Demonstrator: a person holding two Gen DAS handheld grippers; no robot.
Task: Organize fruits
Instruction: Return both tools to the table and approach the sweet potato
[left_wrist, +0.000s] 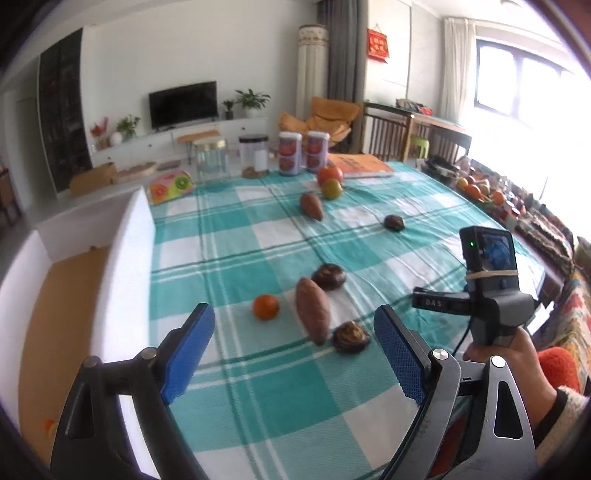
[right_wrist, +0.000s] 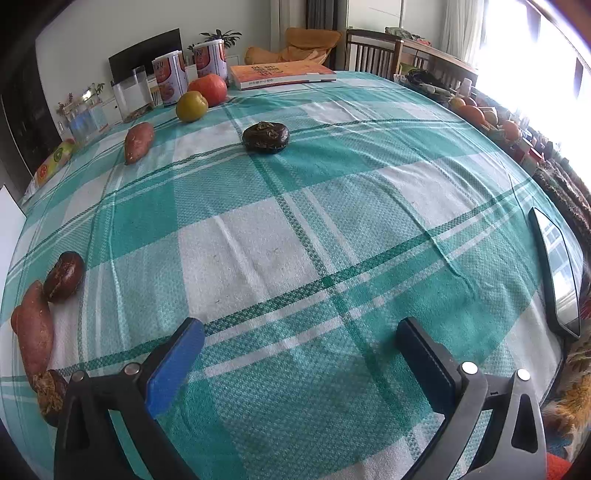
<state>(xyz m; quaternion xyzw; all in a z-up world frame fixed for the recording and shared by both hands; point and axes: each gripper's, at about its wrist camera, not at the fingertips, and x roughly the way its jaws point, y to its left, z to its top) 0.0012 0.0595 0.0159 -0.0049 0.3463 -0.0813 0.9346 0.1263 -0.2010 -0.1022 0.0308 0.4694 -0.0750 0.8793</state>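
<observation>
Left-wrist view: my left gripper hovers over the teal-and-white checked tablecloth, its blue pads spread wide with nothing between them; just ahead lie a small orange, a long sweet potato and two dark shiitake mushrooms, one touching the potato's far end, the other beside its near end; the orange sits just left of the potato, apart from it. Farther back, a second sweet potato, a lone mushroom, and a green-yellow citrus touching a red-orange fruit; behind these stand two printed cans and an orange book. A white tray with a brown floor adjoins the table's left edge.

Right-wrist view: my right gripper is likewise wide open and empty above bare cloth; the lone mushroom lies well ahead, the citrus pair beyond it to the left. My right hand grips the handle of that tool, seen at the right of the left-wrist view.
</observation>
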